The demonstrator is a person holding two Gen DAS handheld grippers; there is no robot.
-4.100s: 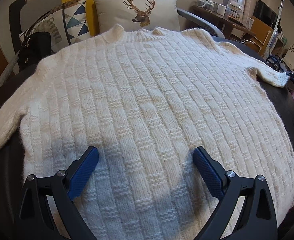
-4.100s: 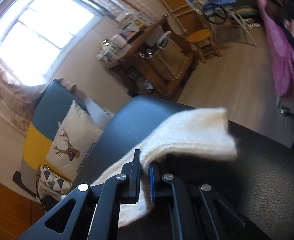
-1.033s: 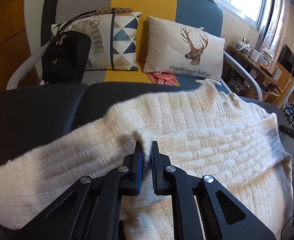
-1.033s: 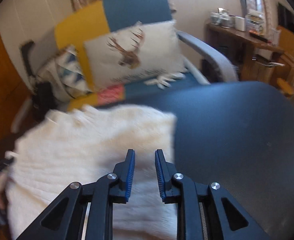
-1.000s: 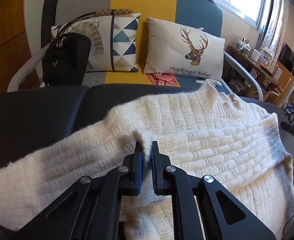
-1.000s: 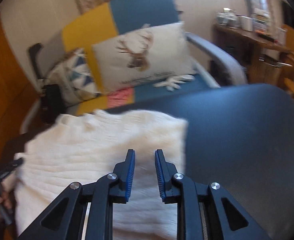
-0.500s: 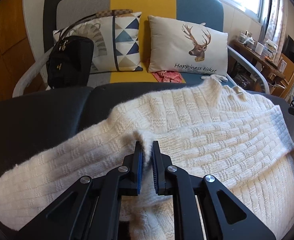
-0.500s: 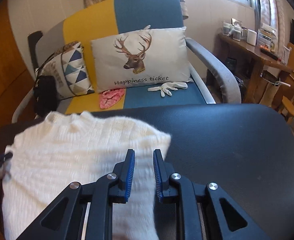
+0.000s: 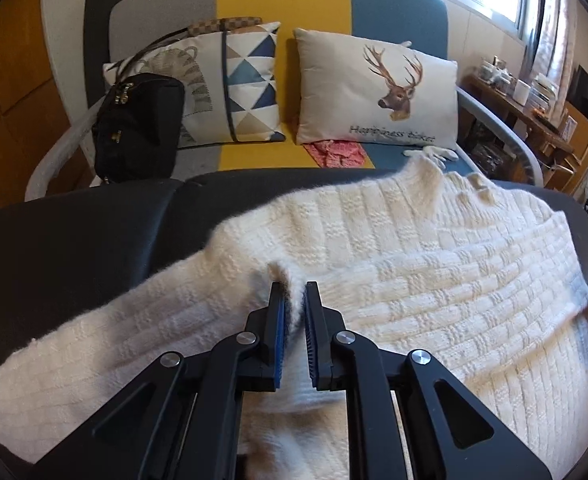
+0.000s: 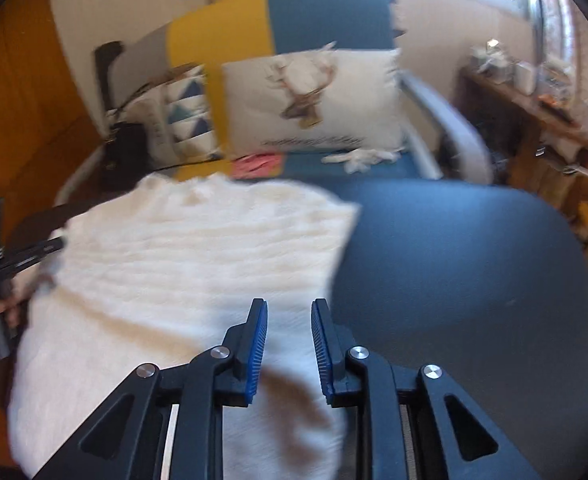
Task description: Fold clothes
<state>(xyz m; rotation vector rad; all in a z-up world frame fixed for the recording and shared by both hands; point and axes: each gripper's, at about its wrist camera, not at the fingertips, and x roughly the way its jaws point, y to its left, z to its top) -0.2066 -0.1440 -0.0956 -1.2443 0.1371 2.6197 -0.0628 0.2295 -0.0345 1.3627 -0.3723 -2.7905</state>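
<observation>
Since 4 seconds back, right sleeve now lies folded across sweater body on dark table. Right gripper has let go, jaws just opening slightly, narrow gap, nothing between pads. Left gripper pinched tight on knit at left shoulder. You should lift that sleeve clear, carry it straight across chest, keep fold line parallel to side seam.
</observation>
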